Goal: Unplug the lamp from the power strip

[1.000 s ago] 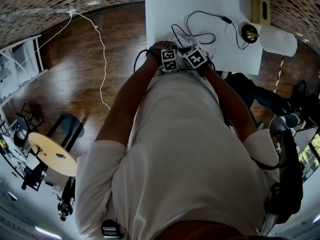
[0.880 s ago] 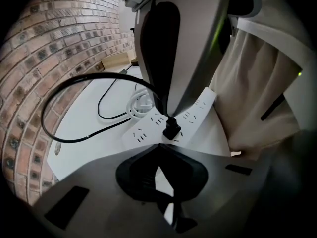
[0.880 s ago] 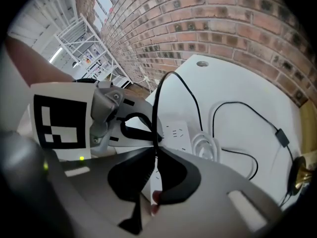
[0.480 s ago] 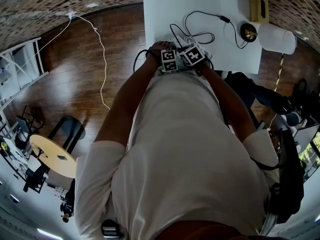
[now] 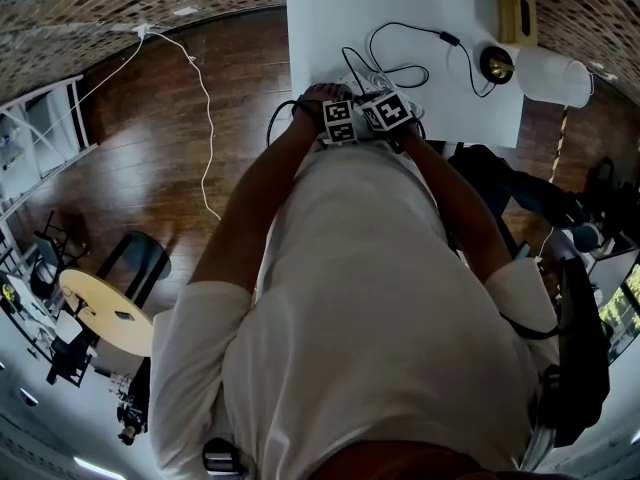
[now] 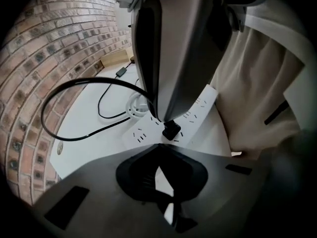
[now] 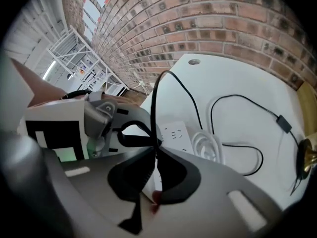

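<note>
A white power strip (image 6: 195, 110) lies at the table's near edge, also visible in the right gripper view as the power strip (image 7: 176, 132). A black plug (image 6: 171, 130) stands on one of its sockets; how deep its pins sit I cannot tell. My right gripper (image 7: 154, 145) is shut on the top of that plug, where the black cord (image 7: 154, 95) rises and arcs away. The right gripper's fingers (image 6: 171, 73) reach steeply down onto it. My left gripper (image 6: 159, 147) is shut, its tips just before the strip. The lamp (image 5: 497, 64) stands far right.
A white coiled cord (image 7: 208, 144) lies beside the strip. The black cord loops across the white table (image 5: 400, 8) past an inline switch (image 7: 283, 123). A white lampshade (image 5: 555, 78) and a wooden box (image 5: 520, 15) sit at the right edge. A brick wall (image 7: 223, 19) stands behind.
The right gripper's marker cube has rolled slightly and shifted a little. The left gripper, the plug and the strip stay where they were.
</note>
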Available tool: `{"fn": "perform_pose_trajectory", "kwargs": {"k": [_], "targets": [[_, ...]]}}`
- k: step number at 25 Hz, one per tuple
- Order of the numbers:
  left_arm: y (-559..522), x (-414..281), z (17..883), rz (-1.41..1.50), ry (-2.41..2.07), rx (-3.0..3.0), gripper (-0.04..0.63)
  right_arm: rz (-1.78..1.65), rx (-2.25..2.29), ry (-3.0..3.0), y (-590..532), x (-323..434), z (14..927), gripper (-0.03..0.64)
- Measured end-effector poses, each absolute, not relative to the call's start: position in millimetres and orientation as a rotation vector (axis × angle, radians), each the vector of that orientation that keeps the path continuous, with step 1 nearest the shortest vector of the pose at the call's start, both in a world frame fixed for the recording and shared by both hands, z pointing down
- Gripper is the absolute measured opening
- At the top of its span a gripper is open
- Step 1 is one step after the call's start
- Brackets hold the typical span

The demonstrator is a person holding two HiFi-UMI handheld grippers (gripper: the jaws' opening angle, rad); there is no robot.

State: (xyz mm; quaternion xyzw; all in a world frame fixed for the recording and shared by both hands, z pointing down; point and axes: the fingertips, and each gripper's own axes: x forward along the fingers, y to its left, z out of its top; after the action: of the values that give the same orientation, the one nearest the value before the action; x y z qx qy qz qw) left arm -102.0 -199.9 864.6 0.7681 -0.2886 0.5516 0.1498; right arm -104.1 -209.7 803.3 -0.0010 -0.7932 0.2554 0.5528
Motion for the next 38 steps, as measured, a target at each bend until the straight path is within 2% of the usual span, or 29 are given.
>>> {"fn": "perform_pose_trajectory", "kwargs": {"k": [21,28,38], "targets": [[-201,-105,865,1.498,-0.857,2.184,-0.008,0.692,0.05,-1.864,-209,-87,798,0.011],[-200,-103,865,1.556,-0.824,2.198,-0.008,0.682,0.09,-1.885,-242,-128,772,0.012],[-200,-107,864,1.504,-0.87,2.152,-0.008,0.832,0.306,-1.881,-300,-50,778,0.017]]}}
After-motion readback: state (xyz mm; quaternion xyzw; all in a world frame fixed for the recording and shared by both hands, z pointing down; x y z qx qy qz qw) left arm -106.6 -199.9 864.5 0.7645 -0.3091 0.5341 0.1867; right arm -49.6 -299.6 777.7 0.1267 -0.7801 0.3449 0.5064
